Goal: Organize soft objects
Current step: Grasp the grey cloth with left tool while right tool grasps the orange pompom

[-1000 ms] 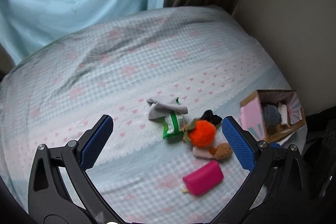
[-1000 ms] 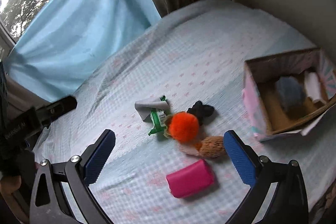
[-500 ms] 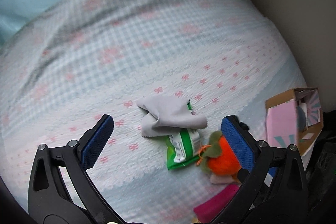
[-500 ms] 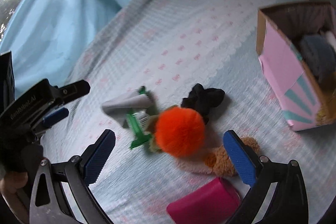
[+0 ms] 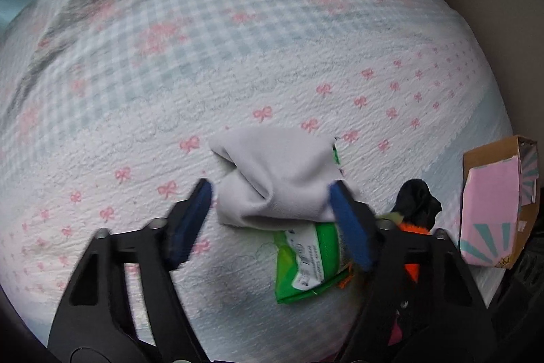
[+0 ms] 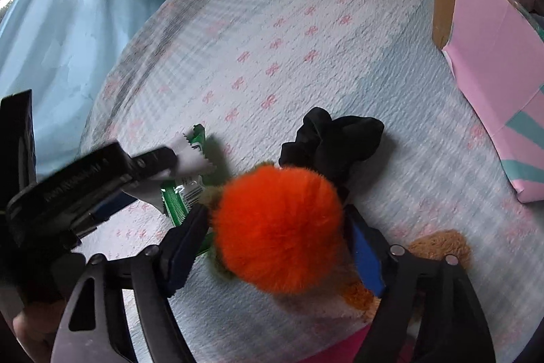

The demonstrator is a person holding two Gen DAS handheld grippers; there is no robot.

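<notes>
A crumpled grey cloth (image 5: pixel 275 179) lies on the bedspread, partly over a green packet (image 5: pixel 307 264). My left gripper (image 5: pixel 272 216) has its blue pads on either side of the cloth, jaws partly closed and touching its edges. A fluffy orange pompom toy (image 6: pixel 277 228) fills the gap of my right gripper (image 6: pixel 275 244), whose pads sit against both its sides. A black scrunchie (image 6: pixel 331 138) lies just beyond the toy. A brown plush (image 6: pixel 442 244) lies at its right. The left gripper also shows in the right wrist view (image 6: pixel 88 186).
A pink and teal cardboard box (image 5: pixel 496 203) stands at the bed's right edge; it also shows in the right wrist view (image 6: pixel 493 56). A magenta pouch (image 6: pixel 340 346) lies near the bottom. A blue curtain (image 6: pixel 68 22) hangs behind the bed.
Both grippers moved down and forward onto the pile. The left jaws narrowed around the grey cloth; the right jaws narrowed around the orange toy.
</notes>
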